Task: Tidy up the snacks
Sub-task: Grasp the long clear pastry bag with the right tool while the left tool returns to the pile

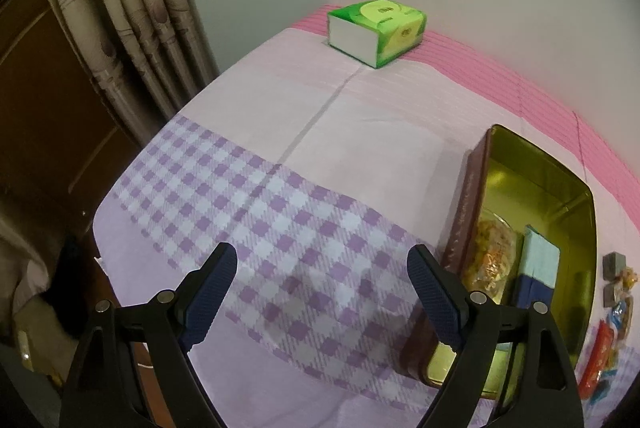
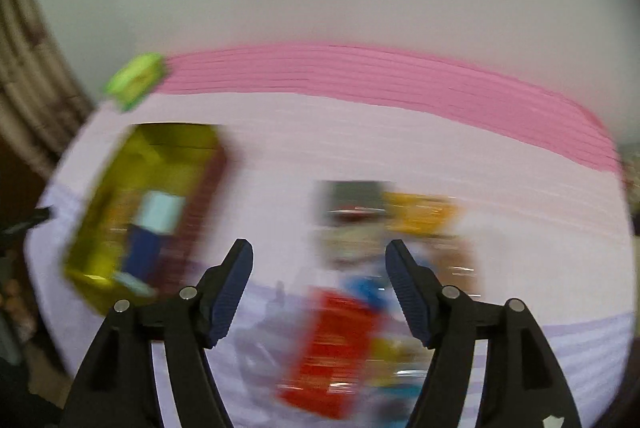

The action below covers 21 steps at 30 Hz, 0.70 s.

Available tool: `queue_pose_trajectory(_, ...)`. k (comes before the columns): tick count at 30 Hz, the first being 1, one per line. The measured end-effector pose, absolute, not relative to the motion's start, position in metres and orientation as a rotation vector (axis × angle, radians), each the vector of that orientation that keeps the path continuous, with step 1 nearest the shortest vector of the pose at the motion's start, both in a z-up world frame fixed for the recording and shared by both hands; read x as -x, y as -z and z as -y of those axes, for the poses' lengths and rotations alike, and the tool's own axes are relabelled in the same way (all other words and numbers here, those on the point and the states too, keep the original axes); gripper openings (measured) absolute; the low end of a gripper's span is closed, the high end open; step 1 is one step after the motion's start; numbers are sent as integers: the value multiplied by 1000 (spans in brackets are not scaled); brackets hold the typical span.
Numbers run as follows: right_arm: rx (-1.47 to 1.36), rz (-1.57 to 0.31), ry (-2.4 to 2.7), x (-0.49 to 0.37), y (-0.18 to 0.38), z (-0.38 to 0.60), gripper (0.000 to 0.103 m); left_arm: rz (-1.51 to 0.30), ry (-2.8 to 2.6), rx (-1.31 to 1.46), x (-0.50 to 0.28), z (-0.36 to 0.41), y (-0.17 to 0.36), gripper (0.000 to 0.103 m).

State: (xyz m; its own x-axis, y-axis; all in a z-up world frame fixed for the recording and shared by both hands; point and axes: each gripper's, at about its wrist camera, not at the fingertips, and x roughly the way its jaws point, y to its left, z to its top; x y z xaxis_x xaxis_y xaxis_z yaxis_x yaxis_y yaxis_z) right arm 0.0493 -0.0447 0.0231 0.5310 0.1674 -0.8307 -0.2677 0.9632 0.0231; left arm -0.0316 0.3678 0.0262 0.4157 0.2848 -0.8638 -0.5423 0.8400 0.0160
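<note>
Left wrist view: the left gripper (image 1: 322, 280) hangs open and empty over the checked cloth (image 1: 256, 211), with the gold tin (image 1: 576, 187) at right, partly filled. Right wrist view, blurred: the right gripper (image 2: 319, 274) gapes empty above the loose snacks (image 2: 340, 340); grabbing at this speed risks a missed or crushed packet.

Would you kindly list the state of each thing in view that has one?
Gold-lined rectangular metal tin: lidless, partly filled.
Light blue snack box: inside the tin.
Green tissue pack: flat on the cloth, far corner.
Red snack packet: on the cloth, outside the tin.
Left gripper: open, empty.
Right gripper: open, empty.
</note>
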Motion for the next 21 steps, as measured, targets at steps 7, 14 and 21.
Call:
queue_pose_trajectory(7,155,-1094,-144,-74,23,115,67,-1004,-481,232,28,-340,-42,87)
queue_pose_trajectory(14,133,-1111,-154,-83,50,126,62,-985,-324,96,19,-270,-68,87)
queue_pose_trajectory(21,82,-1096,-161,-90,54,140,35,-1012,-71,-5,0,-173,-74,87)
